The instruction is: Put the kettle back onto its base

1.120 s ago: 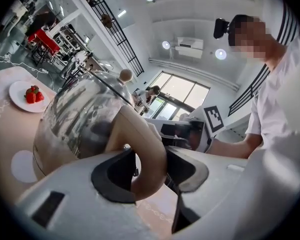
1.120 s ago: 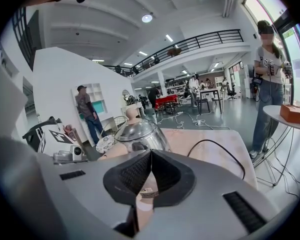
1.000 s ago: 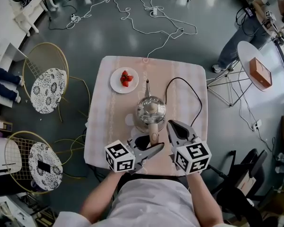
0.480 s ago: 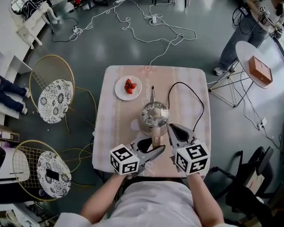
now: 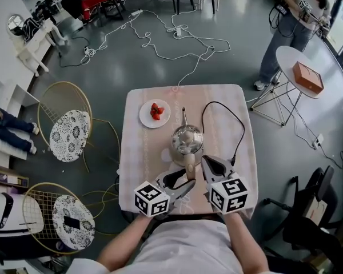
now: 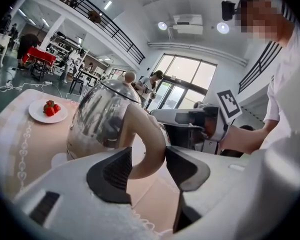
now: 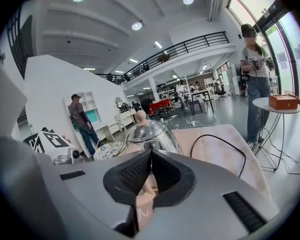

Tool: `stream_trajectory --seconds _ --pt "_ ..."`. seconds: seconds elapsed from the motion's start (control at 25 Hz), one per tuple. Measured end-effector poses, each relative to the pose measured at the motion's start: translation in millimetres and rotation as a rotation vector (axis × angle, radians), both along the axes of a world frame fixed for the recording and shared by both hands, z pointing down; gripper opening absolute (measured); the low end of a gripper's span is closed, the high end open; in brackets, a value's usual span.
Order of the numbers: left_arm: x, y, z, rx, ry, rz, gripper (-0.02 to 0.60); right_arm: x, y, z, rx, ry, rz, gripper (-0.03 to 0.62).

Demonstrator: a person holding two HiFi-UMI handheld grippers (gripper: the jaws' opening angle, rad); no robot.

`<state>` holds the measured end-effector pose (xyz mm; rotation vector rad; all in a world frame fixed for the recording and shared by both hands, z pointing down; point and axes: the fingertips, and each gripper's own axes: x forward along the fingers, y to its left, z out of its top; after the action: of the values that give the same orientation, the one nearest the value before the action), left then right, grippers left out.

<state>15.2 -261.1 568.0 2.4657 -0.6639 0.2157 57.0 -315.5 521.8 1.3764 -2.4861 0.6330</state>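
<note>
Table: a square table with a pale pink cloth (image 5: 138,170), seen from where I stand by its near edge.
Kettle: a shiny round silver kettle (image 5: 187,140) with a tan knob on top stands upright in the middle of the table. Its thin spout points to 12 o'clock. Its curved tan handle (image 6: 149,134) points to 6 o'clock. I cannot tell if the base is under it.
Left claw: the left gripper (image 6: 149,156) comes in from 7 o'clock of the kettle. Its jaws have just been opening and now stand wide. The handle sits between the two black pads, but they do not squeeze it.
Right claw: the right gripper (image 7: 150,159) waits at 5 o'clock of the kettle, just beside the handle. Its jaws are pressed together with nothing in them.
Cord: a thin black cord (image 5: 240,127) loops over the cloth at 2 o'clock of the kettle.
Plate: a small round white plate (image 5: 144,119) lies at 11 o'clock of the kettle, well apart from it.
Berries: a few red strawberries (image 5: 156,111) lie on the plate.
</note>
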Motion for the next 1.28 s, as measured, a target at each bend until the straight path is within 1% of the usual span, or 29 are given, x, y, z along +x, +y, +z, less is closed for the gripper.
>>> stream_trajectory --seconds 0.12,0.24,0.44,0.68,0.8,0.84,1.0,1.16,1.28 --pt "-8 0 -7 0.016 -0.028 -0.013 0.207 -6 6 -6 0.011 -0.015 0.014 0.005" --pt "-18 0 -10 0.015 -0.052 -0.039 0.207 -15 13 -11 0.019 -0.025 0.021 0.005" --pt "-33 3 -22 0.021 -0.071 -0.077 0.2 -27 25 -20 0.031 -0.033 0.025 0.005" --pt "-43 8 -37 0.048 -0.099 -0.109 0.133 -40 38 -28 0.047 -0.013 0.014 0.005" --pt "-45 12 -44 0.069 -0.11 -0.128 0.075 -45 47 -31 0.052 -0.002 0.009 0.005" --pt "-45 13 -47 0.077 -0.111 -0.131 0.066 -47 49 -33 0.055 0.003 0.007 0.005" --pt "-47 21 -54 0.098 -0.122 -0.132 0.057 -55 61 -37 0.066 0.023 -0.004 0.005" --pt "-54 31 -58 0.088 -0.118 -0.154 0.037 -61 76 -41 0.075 0.03 -0.003 0.005" --pt "-56 40 -61 0.099 -0.124 -0.147 0.021 -66 88 -40 0.08 0.041 -0.006 0.004"
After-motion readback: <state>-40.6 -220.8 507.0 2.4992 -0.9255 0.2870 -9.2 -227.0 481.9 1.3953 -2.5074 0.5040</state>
